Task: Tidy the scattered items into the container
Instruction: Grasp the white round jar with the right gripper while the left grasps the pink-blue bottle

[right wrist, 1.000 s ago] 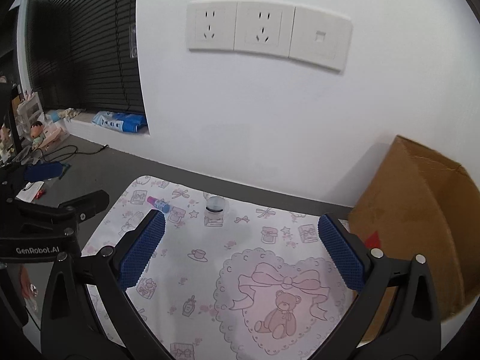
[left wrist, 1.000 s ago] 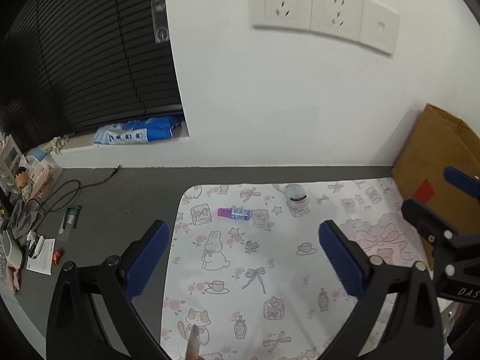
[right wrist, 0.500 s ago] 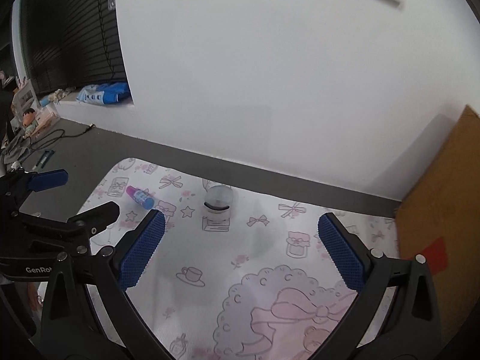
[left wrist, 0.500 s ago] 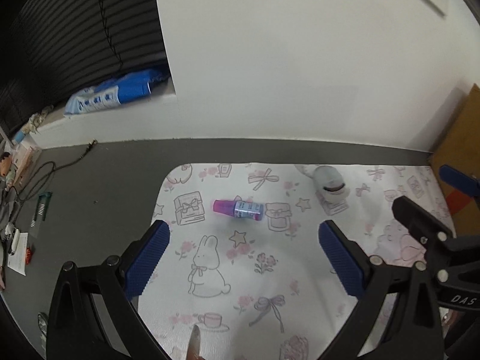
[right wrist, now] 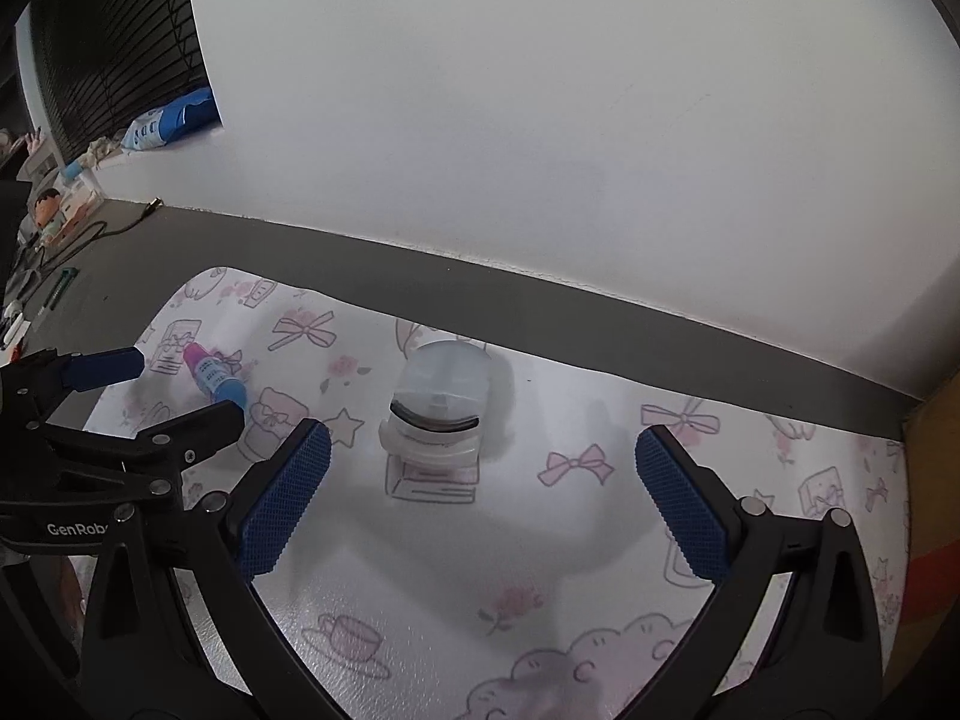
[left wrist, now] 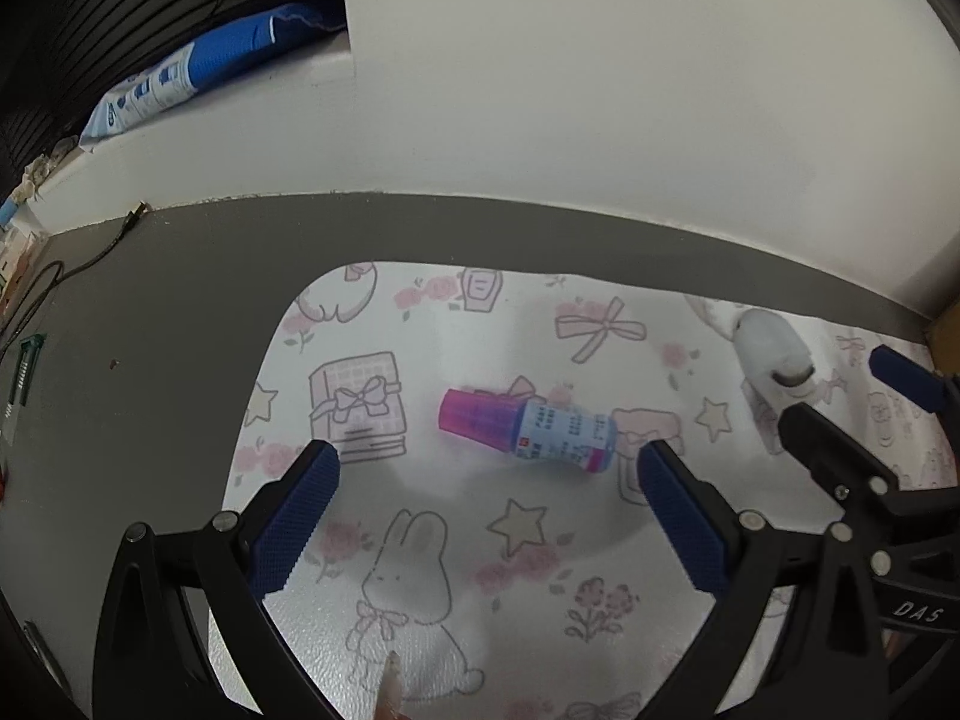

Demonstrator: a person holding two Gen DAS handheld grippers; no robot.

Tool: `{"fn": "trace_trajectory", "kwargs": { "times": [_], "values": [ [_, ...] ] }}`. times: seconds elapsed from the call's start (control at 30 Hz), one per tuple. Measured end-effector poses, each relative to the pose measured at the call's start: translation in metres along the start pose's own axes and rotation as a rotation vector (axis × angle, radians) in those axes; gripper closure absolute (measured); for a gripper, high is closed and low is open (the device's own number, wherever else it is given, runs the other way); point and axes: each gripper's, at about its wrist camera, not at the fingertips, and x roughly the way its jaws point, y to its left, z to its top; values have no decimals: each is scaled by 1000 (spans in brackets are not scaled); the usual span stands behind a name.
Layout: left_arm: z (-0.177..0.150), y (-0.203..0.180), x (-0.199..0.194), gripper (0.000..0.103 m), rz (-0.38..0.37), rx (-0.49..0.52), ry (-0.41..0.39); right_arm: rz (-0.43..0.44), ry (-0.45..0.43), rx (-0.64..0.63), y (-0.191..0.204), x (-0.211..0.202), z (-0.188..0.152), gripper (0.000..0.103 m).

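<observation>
A small bottle with a pink cap and blue label lies on its side on the patterned mat. My left gripper is open just short of it, with the bottle between and beyond the fingertips. A clear round lidded jar lies tipped on the mat ahead of my open right gripper. The jar also shows in the left wrist view, and the bottle in the right wrist view. The cardboard box is only an edge at the right.
The mat lies on a grey table against a white wall. A blue packet sits on a ledge at the left. Cables and small clutter lie at the far left. The left gripper's body reaches in beside the right gripper.
Both grippers have moved forward and down toward the mat. The bottle and the jar appear much closer. The wall sockets and most of the box have left the view.
</observation>
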Motion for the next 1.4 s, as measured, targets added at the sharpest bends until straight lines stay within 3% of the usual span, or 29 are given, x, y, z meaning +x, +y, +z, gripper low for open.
{"fn": "trace_trajectory", "kwargs": {
  "times": [0.27,0.43,0.73,0.77,1.07,1.13,1.4],
  "values": [
    [2,-4,0,4,20,14,-20,42,36,17,-8,19,0,4],
    [0,-9,-5,6,19,18,-14,-18,46,-38,0,16,-1,28],
    [-4,-32,-24,42,-16,81,-22,-24,57,-35,-4,6,1,62],
    [-5,-34,-26,46,-17,86,-23,-22,58,-33,-5,5,1,62],
    [-9,-41,-38,46,-17,68,-15,-10,63,-31,-9,-3,0,63],
    [0,-25,-28,46,-18,67,-12,-5,62,-27,-10,-5,1,63],
    [9,-22,-35,46,-23,83,-35,-2,52,2,-21,-16,-1,64]
  ]
}}
